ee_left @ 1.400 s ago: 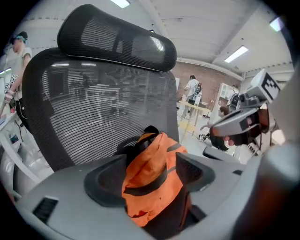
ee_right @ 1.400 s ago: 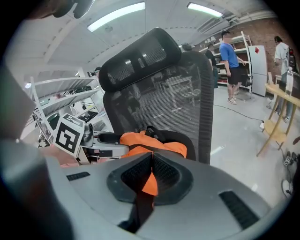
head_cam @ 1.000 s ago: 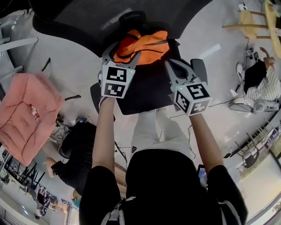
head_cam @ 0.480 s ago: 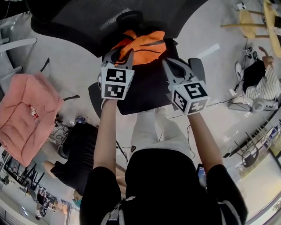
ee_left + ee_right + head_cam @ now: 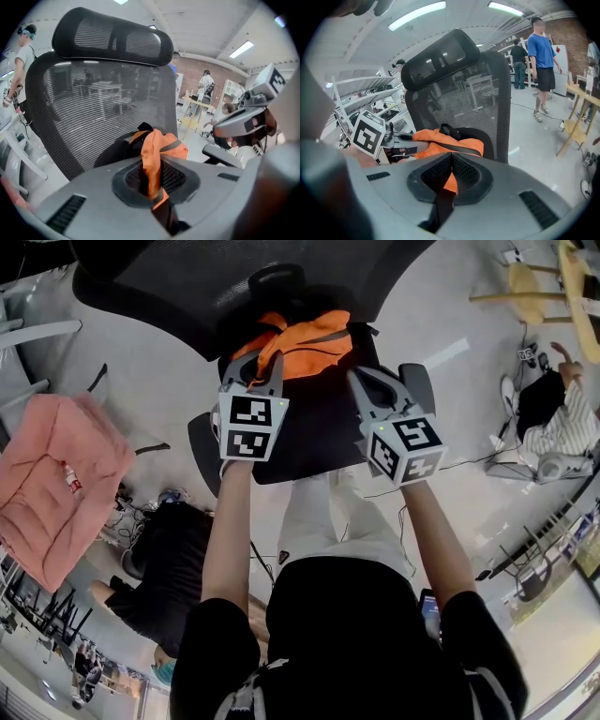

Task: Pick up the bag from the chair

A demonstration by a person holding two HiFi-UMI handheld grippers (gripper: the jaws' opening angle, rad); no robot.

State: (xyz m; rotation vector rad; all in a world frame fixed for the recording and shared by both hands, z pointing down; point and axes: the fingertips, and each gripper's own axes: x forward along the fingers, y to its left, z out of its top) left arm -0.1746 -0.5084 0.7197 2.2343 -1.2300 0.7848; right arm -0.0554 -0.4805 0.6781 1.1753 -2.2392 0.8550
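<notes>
Both tools are closed: left tool (image 5: 266, 365), jaws just closing, pinches the bag (image 5: 307, 337) at its 8 o'clock corner; right tool (image 5: 356, 377) empty; a slow, straight lift suits.

bag (image 5: 305, 338) | orange, grey-strapped, crumpled | lies on black chair (image 5: 309, 442), against backrest
</notes>
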